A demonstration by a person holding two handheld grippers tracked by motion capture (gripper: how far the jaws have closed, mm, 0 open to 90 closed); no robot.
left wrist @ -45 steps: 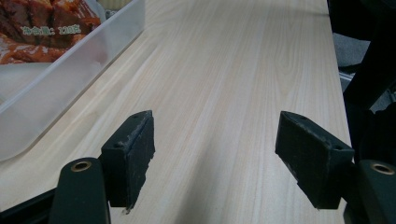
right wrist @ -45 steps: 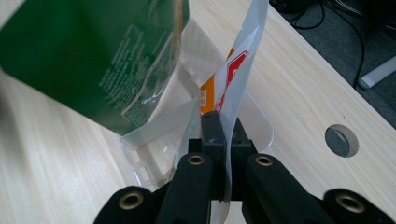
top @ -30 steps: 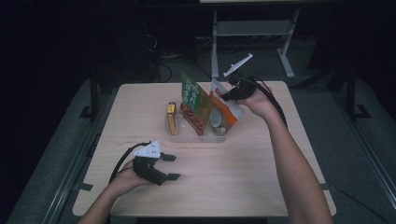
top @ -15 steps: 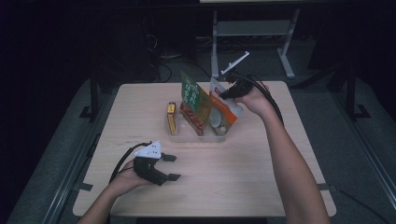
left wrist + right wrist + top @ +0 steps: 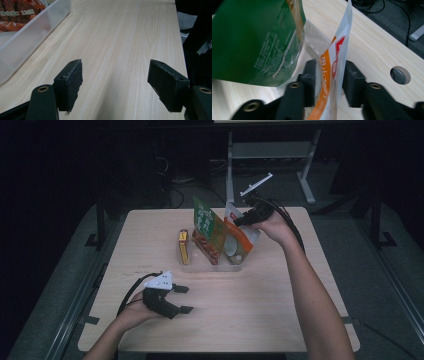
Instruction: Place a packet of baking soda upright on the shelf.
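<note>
One orange-and-white pouch (image 5: 334, 75) stands upright in the clear bin (image 5: 235, 266), beside the green pouch (image 5: 259, 42); my right gripper (image 5: 329, 82) has just been opening, the pouch between its jaws.

Both forearms were bare. Each black hand-held gripper, left (image 5: 182, 299) and right (image 5: 240, 221), carried a grey three-cornered plate and trailed black cable.

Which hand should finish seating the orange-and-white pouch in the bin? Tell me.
Right. The right gripper straddles the orange-and-white pouch, jaws just opening. The left gripper rests open, apart.
</note>
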